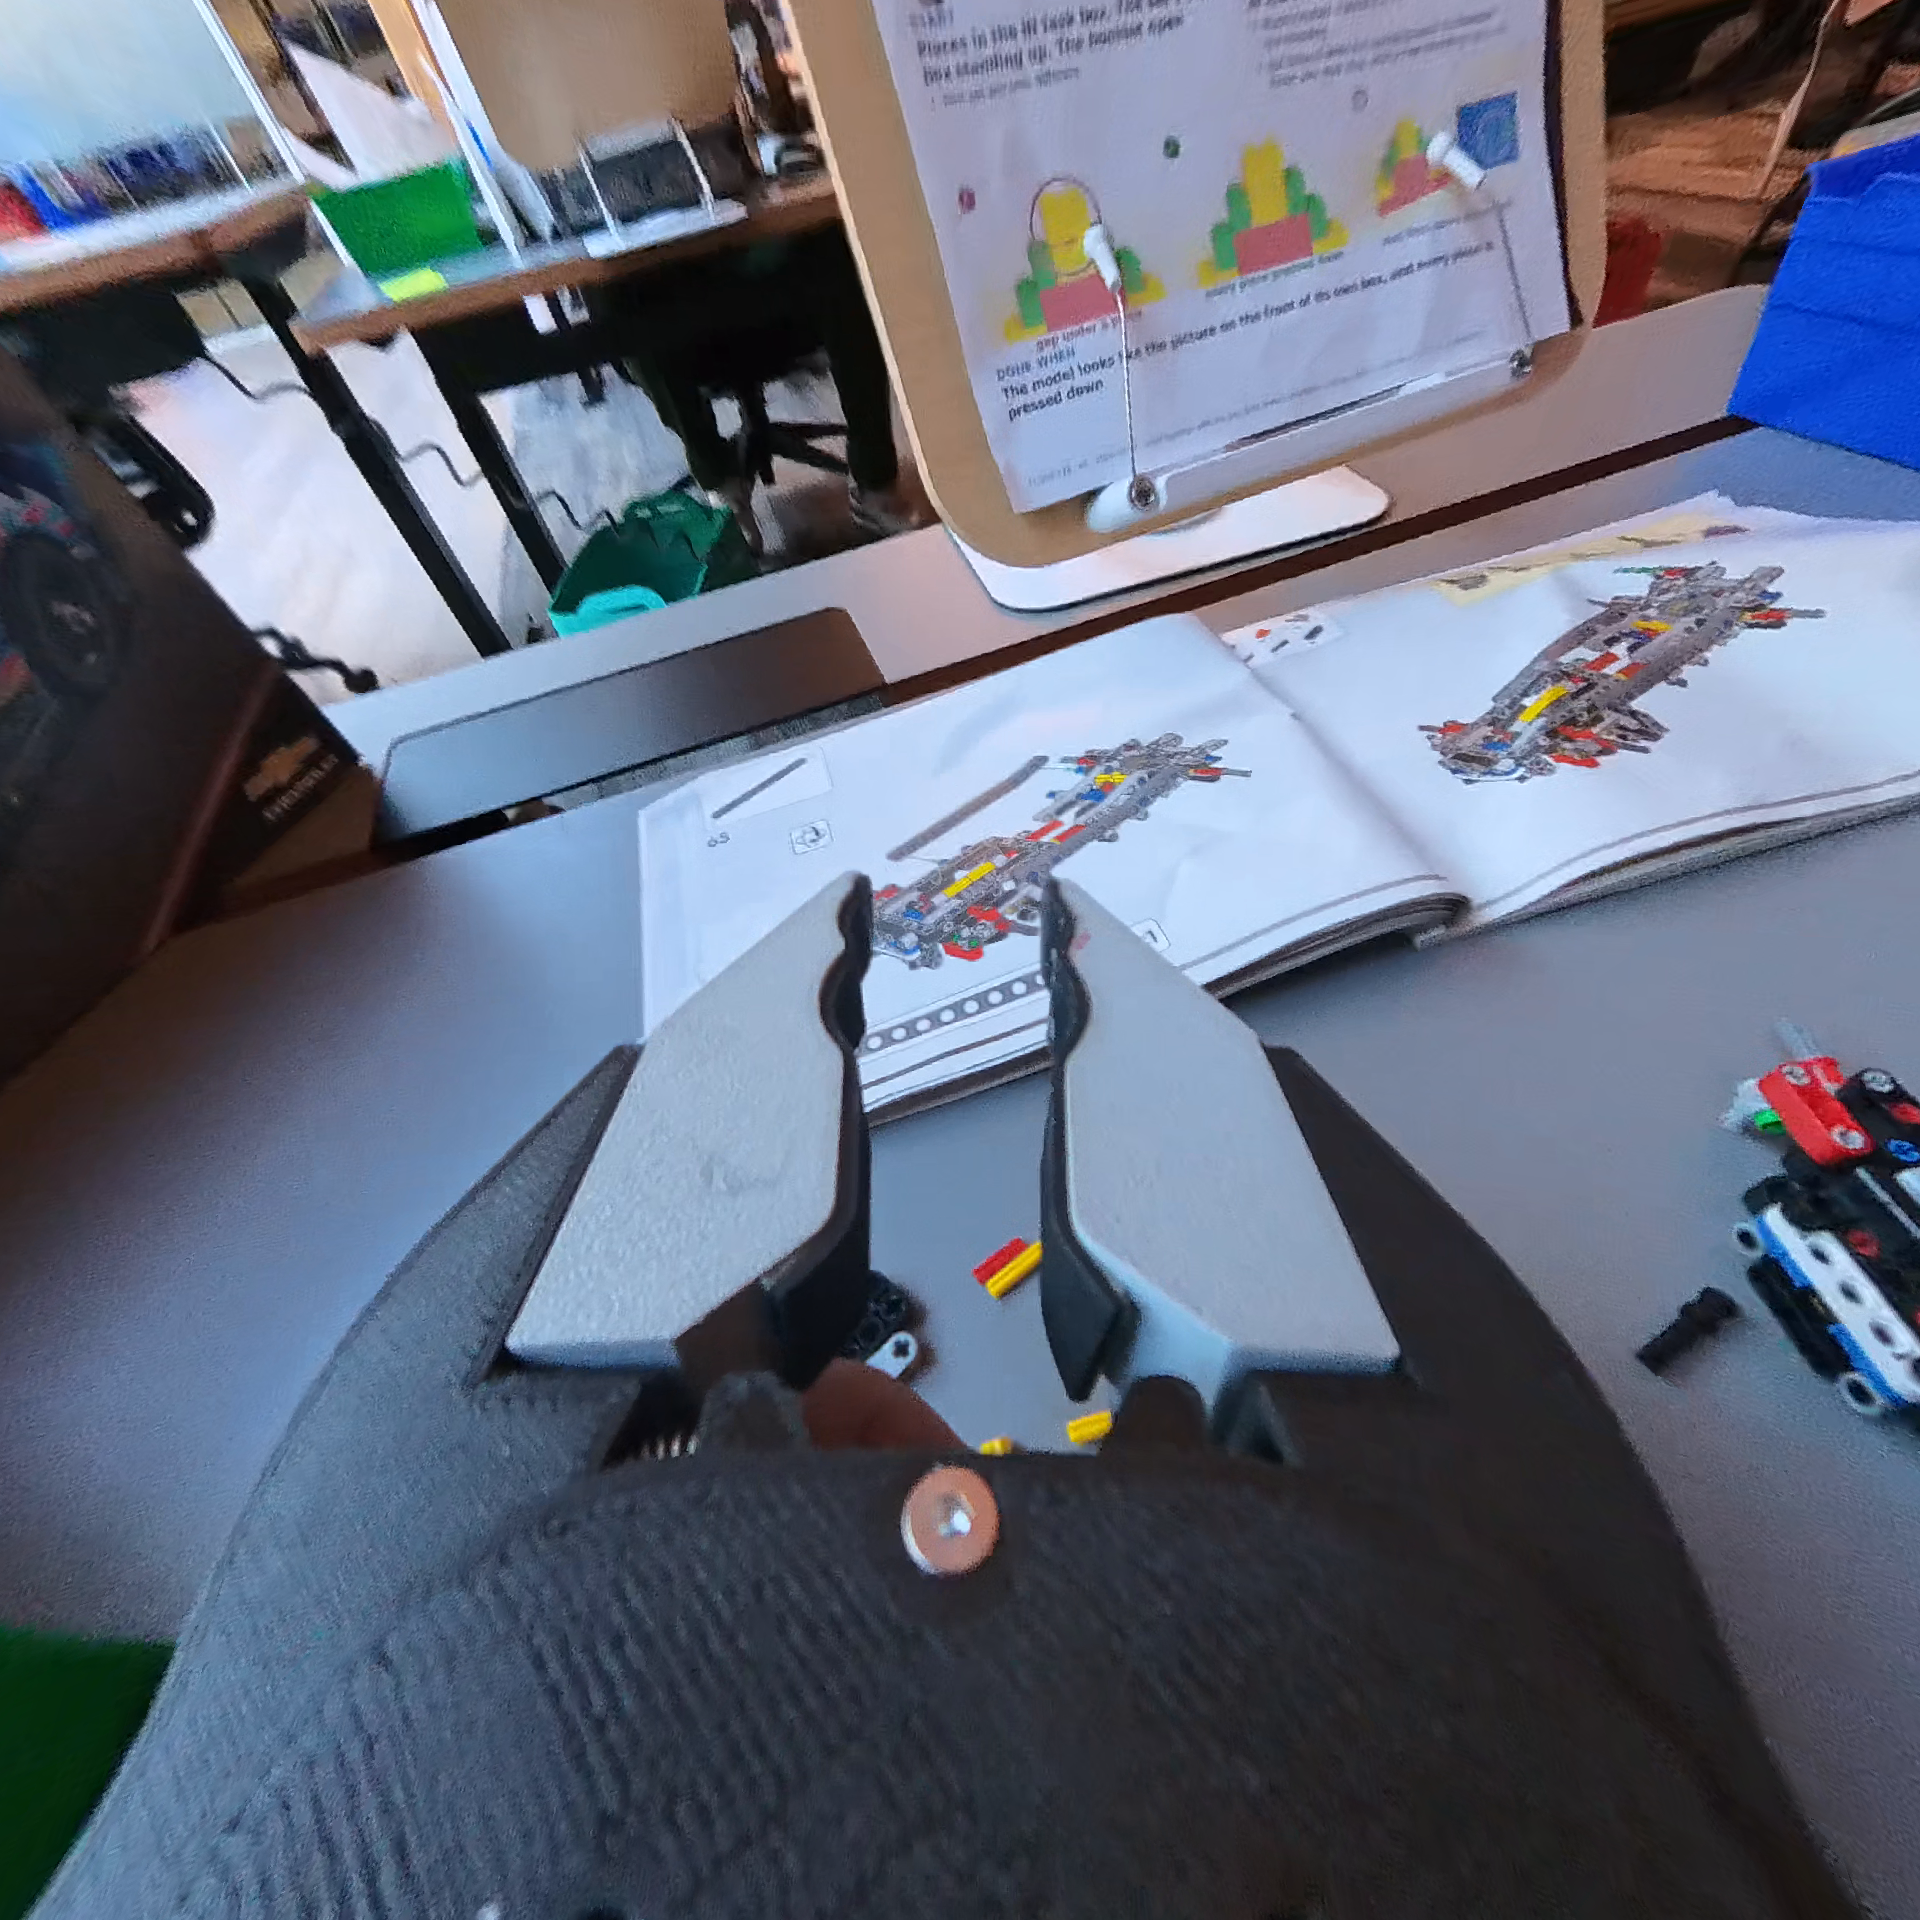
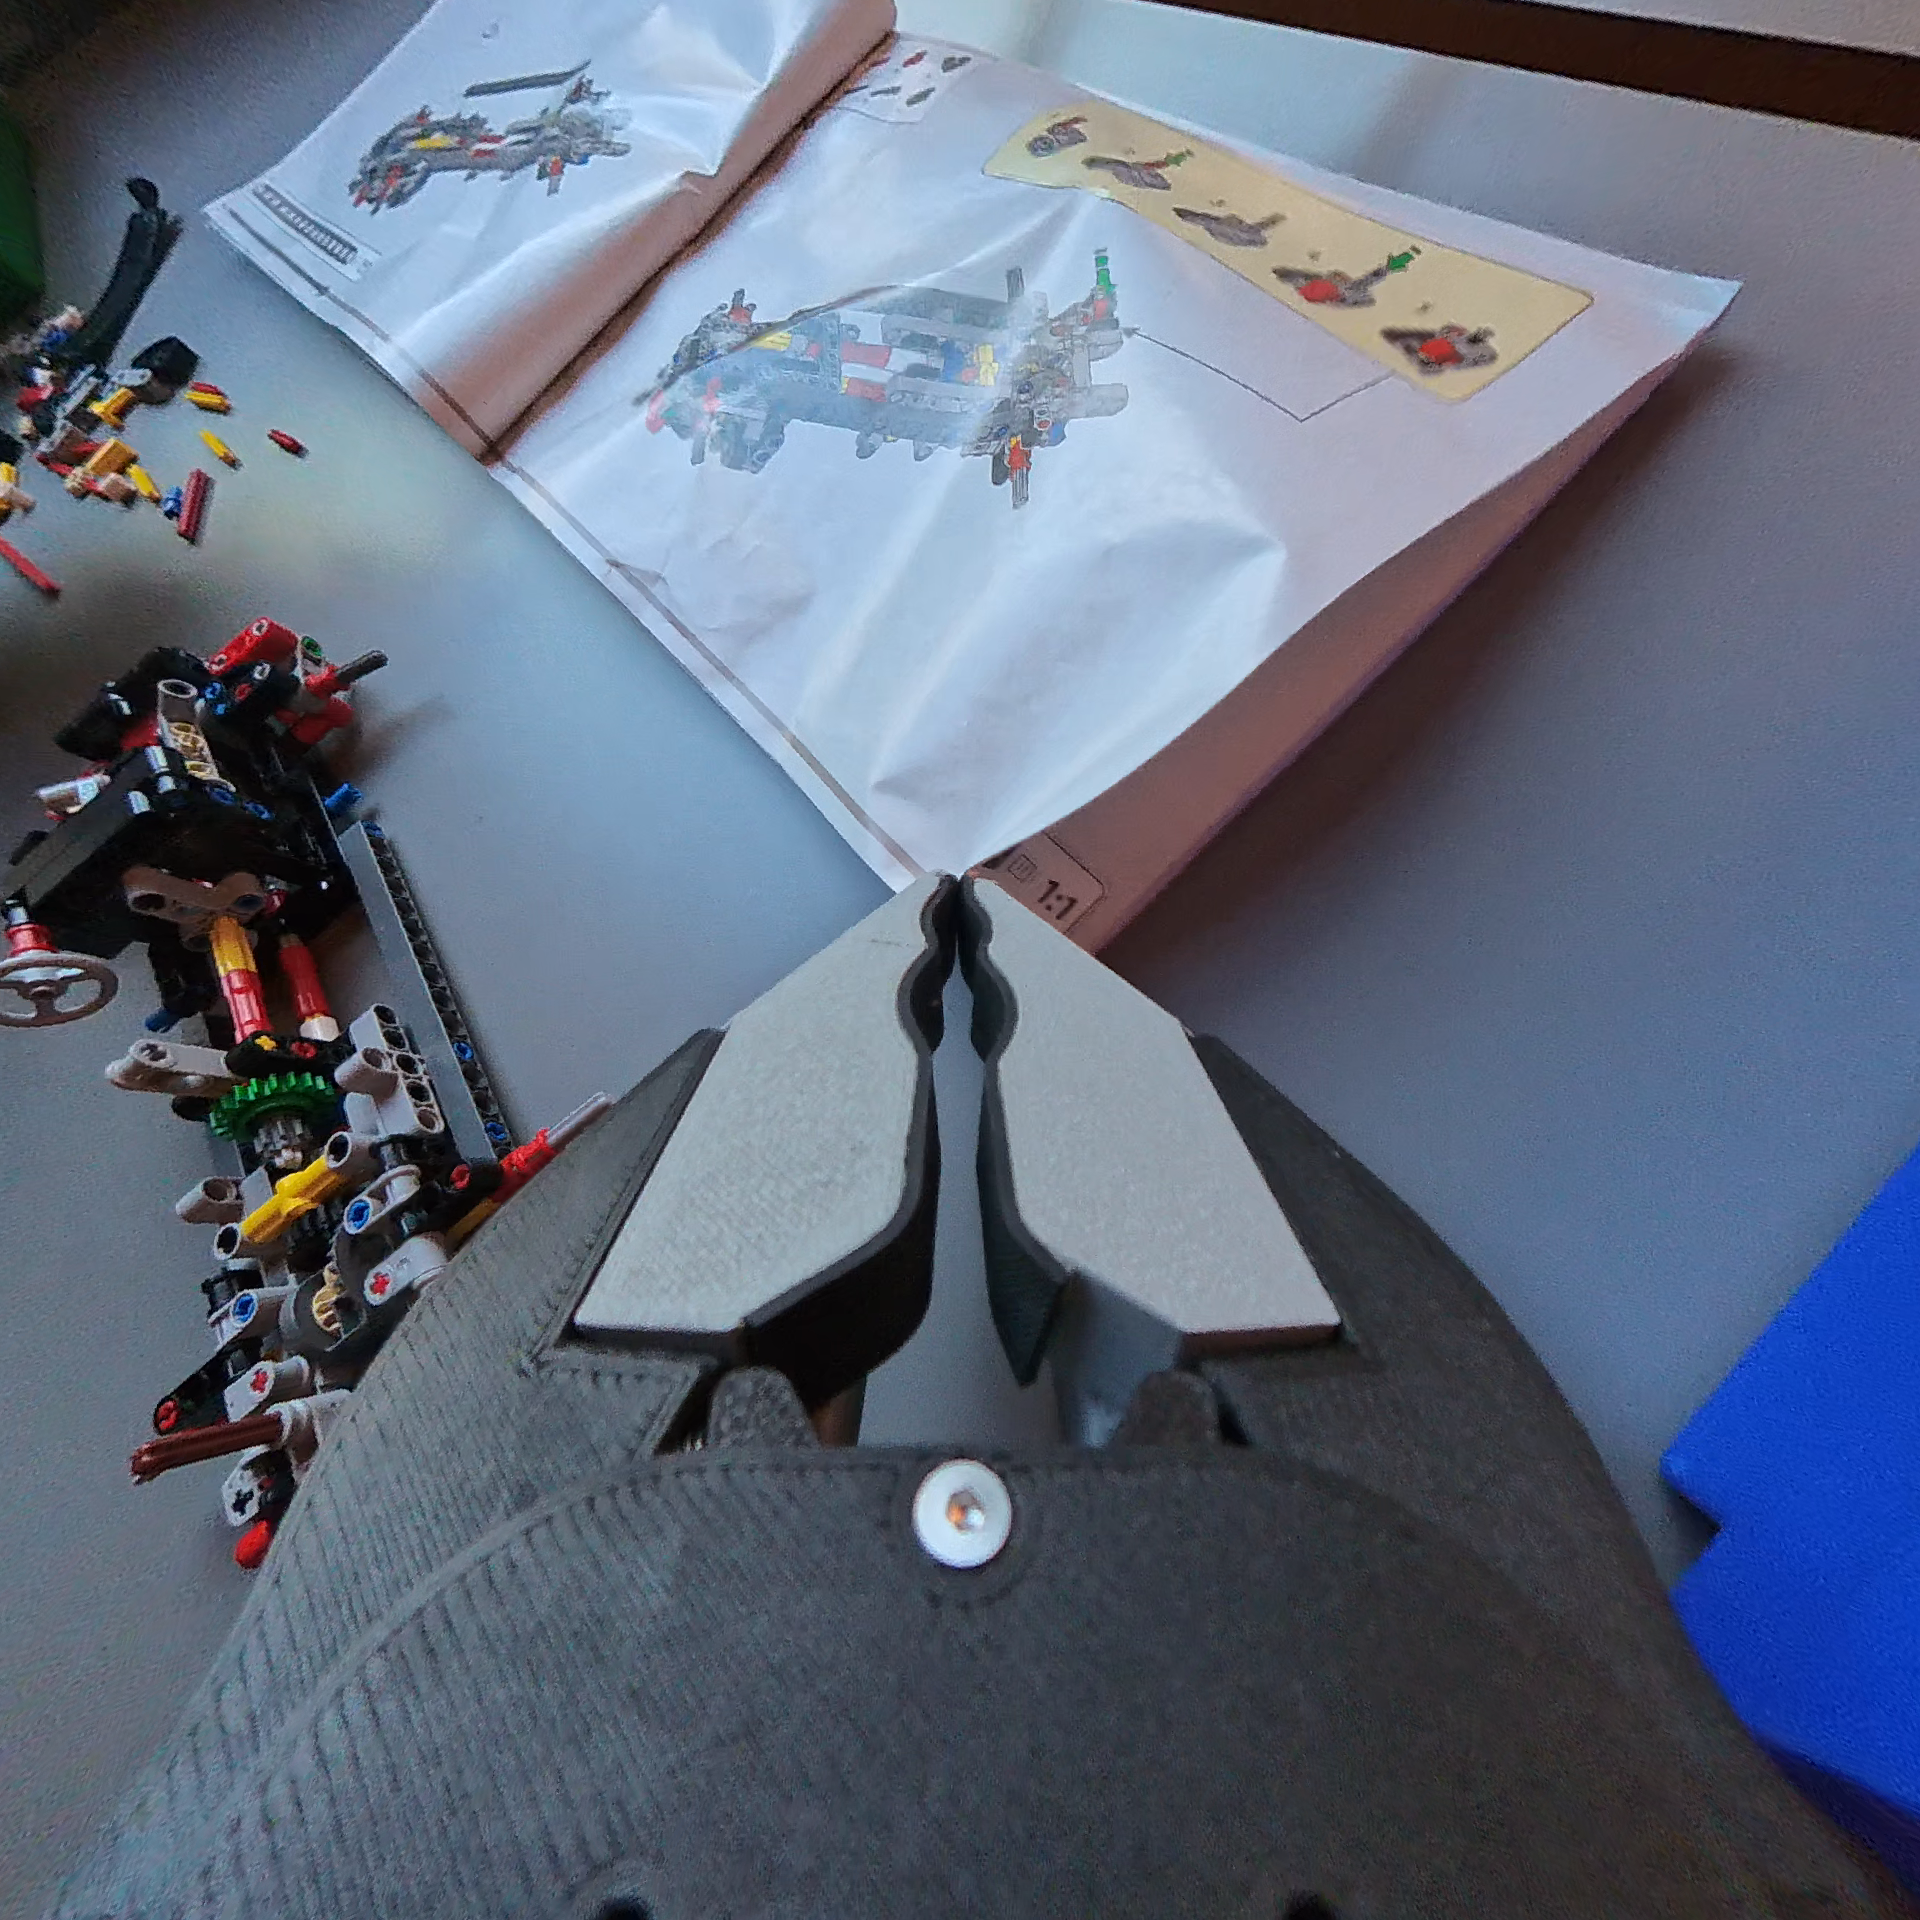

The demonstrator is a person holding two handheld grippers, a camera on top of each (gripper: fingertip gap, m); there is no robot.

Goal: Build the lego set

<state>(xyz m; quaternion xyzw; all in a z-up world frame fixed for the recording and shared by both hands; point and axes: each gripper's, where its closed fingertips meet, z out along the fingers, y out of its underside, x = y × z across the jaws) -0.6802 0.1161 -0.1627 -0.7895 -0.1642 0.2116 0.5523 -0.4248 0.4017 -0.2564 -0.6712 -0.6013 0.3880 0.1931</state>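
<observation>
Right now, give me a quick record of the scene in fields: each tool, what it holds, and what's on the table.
left tool: open, empty, above the booklet's left page
right tool: shut, pinching the corner of a lifted page
booklet: open on the grey table
brick model: half built, left of the right tool
loose pieces: scattered beyond the model

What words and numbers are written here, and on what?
I don't read writing out; here is where it stands.
Sheet on the stand: printed lines, partly blurred.
Booklet, left page: a small number under a parts drawing.
Booklet, near corner: a small boxed mark.
Dark box: a label, too blurred to read.
</observation>
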